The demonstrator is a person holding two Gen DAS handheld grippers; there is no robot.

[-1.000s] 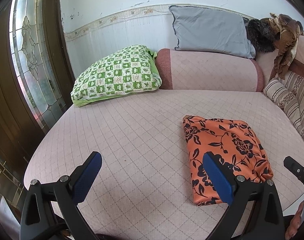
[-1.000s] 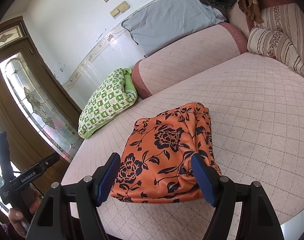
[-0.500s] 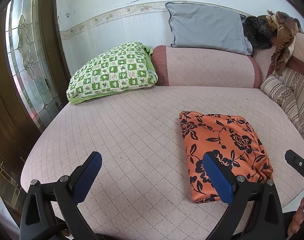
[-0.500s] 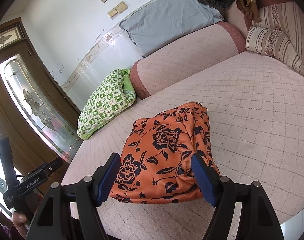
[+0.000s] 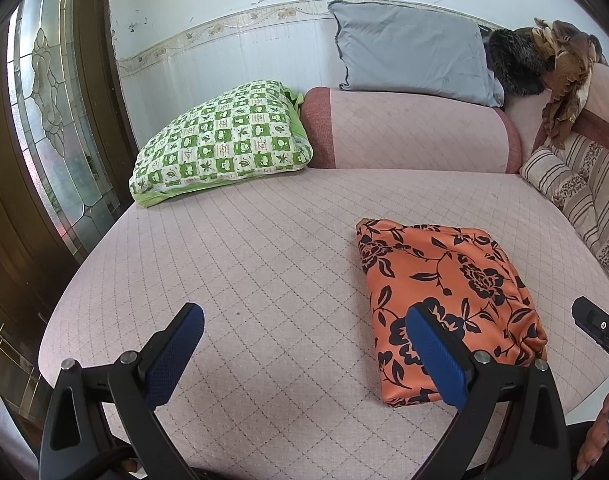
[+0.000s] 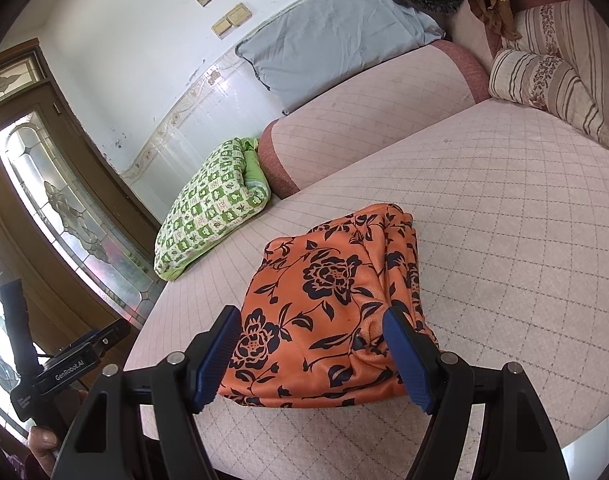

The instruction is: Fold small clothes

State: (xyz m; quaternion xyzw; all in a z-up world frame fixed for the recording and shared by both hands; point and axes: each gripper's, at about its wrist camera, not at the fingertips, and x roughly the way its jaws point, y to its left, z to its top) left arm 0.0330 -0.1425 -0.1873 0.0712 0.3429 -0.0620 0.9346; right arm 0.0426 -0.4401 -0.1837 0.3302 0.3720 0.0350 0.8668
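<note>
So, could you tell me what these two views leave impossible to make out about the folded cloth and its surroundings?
- Orange floral cloth: its near edge is hidden behind the open right gripper in the right wrist view.
- What kind of garment it is: folded, so no view tells.
- Dark furry thing behind the grey pillow: half hidden, unidentifiable.
- Sofa front: cut off by both frames' lower edges.

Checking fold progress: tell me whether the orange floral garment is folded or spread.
Folded: the orange floral garment lies as a compact rectangle, layered edges bunched along its right side.
</note>
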